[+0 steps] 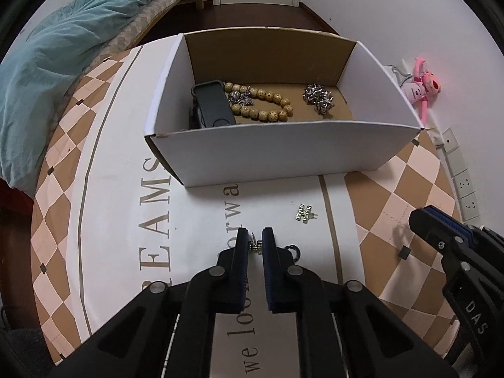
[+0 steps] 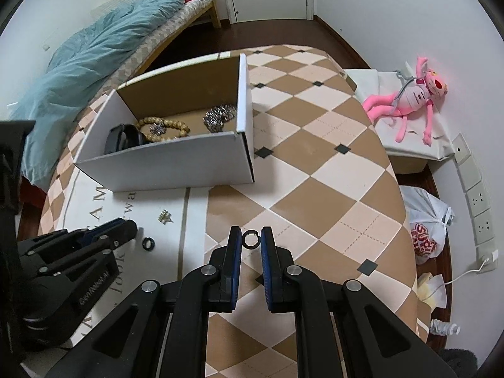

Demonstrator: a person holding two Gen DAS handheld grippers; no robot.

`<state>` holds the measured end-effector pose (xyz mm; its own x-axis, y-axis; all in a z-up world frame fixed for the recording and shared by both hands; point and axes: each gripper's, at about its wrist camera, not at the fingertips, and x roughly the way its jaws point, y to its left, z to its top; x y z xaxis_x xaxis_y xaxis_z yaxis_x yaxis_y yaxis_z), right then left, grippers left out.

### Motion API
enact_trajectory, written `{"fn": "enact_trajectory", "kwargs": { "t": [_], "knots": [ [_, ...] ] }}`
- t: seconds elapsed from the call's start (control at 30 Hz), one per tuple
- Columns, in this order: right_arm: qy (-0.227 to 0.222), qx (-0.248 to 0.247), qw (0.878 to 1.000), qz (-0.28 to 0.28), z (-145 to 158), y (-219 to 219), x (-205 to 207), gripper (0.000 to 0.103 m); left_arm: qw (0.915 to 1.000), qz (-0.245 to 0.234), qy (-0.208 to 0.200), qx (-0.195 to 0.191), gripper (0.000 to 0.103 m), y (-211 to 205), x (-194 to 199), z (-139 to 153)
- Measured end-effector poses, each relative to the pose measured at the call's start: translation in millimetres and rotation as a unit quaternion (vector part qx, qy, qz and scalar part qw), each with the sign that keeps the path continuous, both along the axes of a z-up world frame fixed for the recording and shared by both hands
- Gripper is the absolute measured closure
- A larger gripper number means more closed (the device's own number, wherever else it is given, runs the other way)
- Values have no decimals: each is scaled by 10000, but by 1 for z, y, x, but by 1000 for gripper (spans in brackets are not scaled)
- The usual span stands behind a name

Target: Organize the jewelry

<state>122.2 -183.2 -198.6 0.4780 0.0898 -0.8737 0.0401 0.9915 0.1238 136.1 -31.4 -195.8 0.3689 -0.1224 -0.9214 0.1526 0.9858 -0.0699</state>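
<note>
Left gripper: sitting at lower centre of the left wrist view, jaws narrowed to a small gap and pinching a small rhinestone earring between the blue pads, its post sticking out at the left pad.

Right gripper: sitting at lower centre of the right wrist view, jaws drawn close and gripping a dark ring upright between the pad tips, above the checkered tablecloth.

Second dark ring: lying on the white printed panel of the cloth, just beside the tip of the left gripper at lower left of the right wrist view.

Second rhinestone earring: lying loose on the white panel, right of centre in the left wrist view, between the left gripper and the box.

White cardboard box: standing open at upper centre, holding a wooden bead bracelet, a dark case at its left end, a small silver piece lying on the beads, and a silver chain bunched at the right.

Pink plush toy: lying at upper right of the right wrist view, off the table.

Bed with teal blanket: occupying the upper left.
</note>
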Motion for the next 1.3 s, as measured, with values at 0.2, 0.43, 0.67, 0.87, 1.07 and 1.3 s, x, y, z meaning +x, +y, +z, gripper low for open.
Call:
{"fn": "enact_trajectory", "kwargs": {
  "t": [0.2,0.43,0.67,0.87,1.07,1.3],
  "knots": [
    [-251,296,9992,88,34,1,0,90,9991,-77,-226,-340,97,5,-7,44],
    [-544,810,9951,152,82,-1,33,90,9954,-48,-484,-825,97,16,29,103],
    [-52,887,9954,370,79,2,111,90,9977,26,-136,-664,97,20,98,96],
    [602,518,9953,553,53,9,153,89,9992,24,190,-353,94,16,125,83],
    [808,385,9947,512,53,4,161,59,9994,212,208,-204,76,21,135,84],
    [740,-63,9963,421,58,1,155,38,9983,530,-130,201,13,36,128,91]
  ]
}}
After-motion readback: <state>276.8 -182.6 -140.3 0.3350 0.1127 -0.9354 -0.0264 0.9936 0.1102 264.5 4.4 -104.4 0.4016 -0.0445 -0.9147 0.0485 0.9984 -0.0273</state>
